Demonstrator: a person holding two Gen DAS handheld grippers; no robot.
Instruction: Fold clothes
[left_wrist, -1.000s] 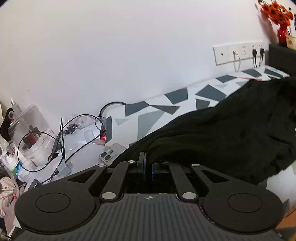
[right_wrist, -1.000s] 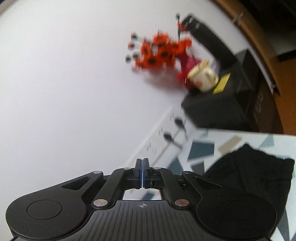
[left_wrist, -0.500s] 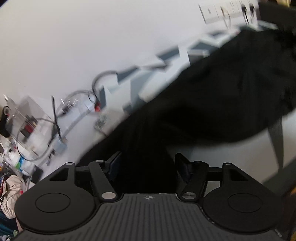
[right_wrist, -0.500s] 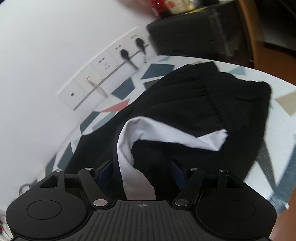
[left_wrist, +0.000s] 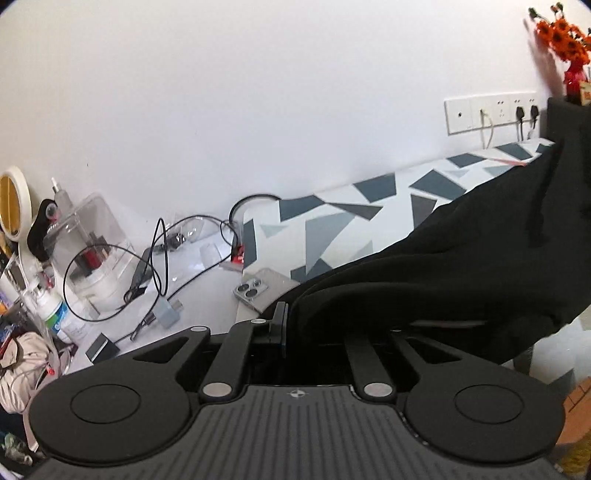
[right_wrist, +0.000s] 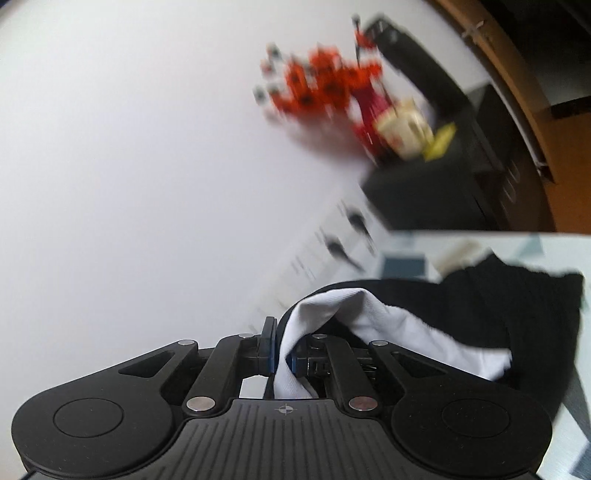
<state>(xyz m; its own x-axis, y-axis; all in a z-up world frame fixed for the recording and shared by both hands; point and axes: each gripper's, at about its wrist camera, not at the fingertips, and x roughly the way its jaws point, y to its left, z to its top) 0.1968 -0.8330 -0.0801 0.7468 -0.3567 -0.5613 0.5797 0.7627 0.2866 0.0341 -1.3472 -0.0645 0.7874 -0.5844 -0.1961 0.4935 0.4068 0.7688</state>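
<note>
Black garment (left_wrist: 461, 266), thick knit-looking fabric with a white inner panel (right_wrist: 388, 328), lifted and draped across the triangle-print table (left_wrist: 332, 225). Left gripper (left_wrist: 291, 325): jaws closed on a black edge; cloth hides the right finger and rises away to the right. Right gripper (right_wrist: 282, 354): jaws clamped on the white panel, which runs between the pads and spills right over the black part. Phone (left_wrist: 258, 288) lies just beside the garment's left edge. Right view blurred.
</note>
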